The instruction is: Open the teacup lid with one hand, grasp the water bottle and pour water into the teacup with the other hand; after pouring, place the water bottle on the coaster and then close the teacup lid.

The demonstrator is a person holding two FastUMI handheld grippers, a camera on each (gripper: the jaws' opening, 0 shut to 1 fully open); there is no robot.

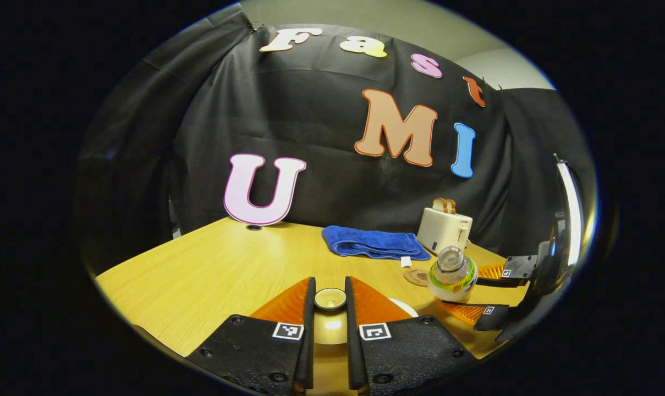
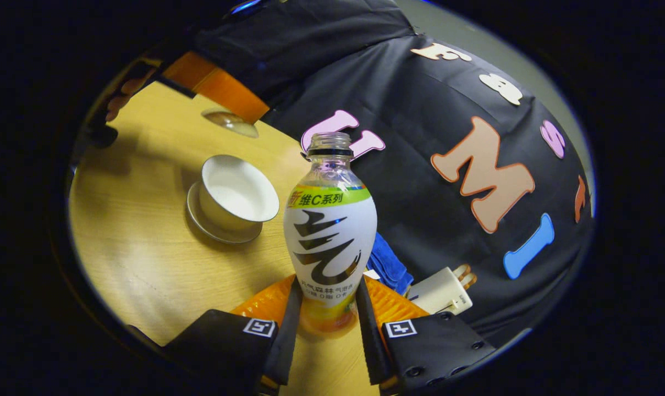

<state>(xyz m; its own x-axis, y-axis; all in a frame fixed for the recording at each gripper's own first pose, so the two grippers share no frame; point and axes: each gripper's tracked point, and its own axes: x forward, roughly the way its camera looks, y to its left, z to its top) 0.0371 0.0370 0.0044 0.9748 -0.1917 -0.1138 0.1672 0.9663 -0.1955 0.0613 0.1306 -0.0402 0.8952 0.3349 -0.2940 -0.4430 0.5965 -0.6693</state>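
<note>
My left gripper (image 1: 330, 286) is shut on the knob of the teacup lid (image 1: 330, 298), holding it lifted off the cup. In the right gripper view the lid (image 2: 230, 122) hangs above the table at the upper left. The white teacup (image 2: 236, 192) stands uncovered on its saucer (image 2: 214, 232). My right gripper (image 2: 328, 291) is shut on the uncapped water bottle (image 2: 330, 231), which leans with its mouth toward the cup; no stream shows. The bottle (image 1: 452, 273) appears at the right of the left gripper view. The round coaster (image 1: 416, 276) lies just left of it.
A folded blue towel (image 1: 373, 243) lies at the back of the wooden table (image 1: 200, 275). A white toaster (image 1: 445, 227) with bread slices stands at the back right, close behind the coaster. The black cloth wall rises behind the table.
</note>
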